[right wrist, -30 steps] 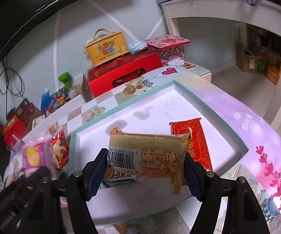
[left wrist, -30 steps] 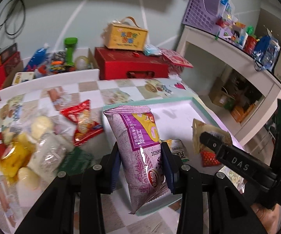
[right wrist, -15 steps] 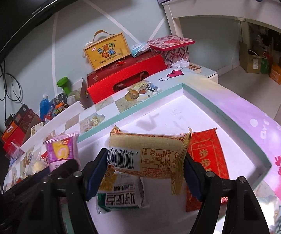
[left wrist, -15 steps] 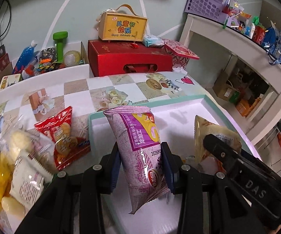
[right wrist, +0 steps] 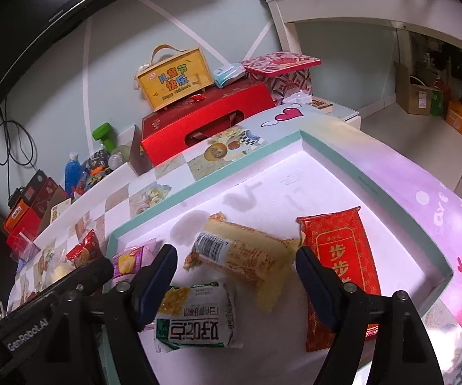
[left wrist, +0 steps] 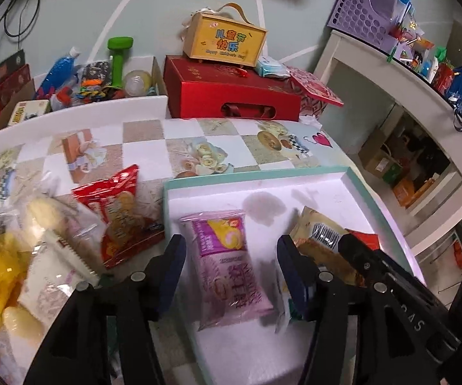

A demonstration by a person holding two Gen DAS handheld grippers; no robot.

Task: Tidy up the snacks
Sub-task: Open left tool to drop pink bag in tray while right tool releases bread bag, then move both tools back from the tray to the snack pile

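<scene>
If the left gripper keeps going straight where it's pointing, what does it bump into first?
Probably the purple snack pack, lying in the white tray right between the left gripper's opening jaws. Depth is hard to judge.

Purple snack packet (left wrist: 231,263) and yellow barcode packet (right wrist: 243,253) lie flat inside the white teal-rimmed tray (right wrist: 327,150).

A shallow tray (right wrist: 311,139) on the bench (left wrist: 141,147) holds four snack packets side by side, a loose snack pile (left wrist: 38,250) lies left of it, and gift boxes (left wrist: 231,96) stand behind
</scene>
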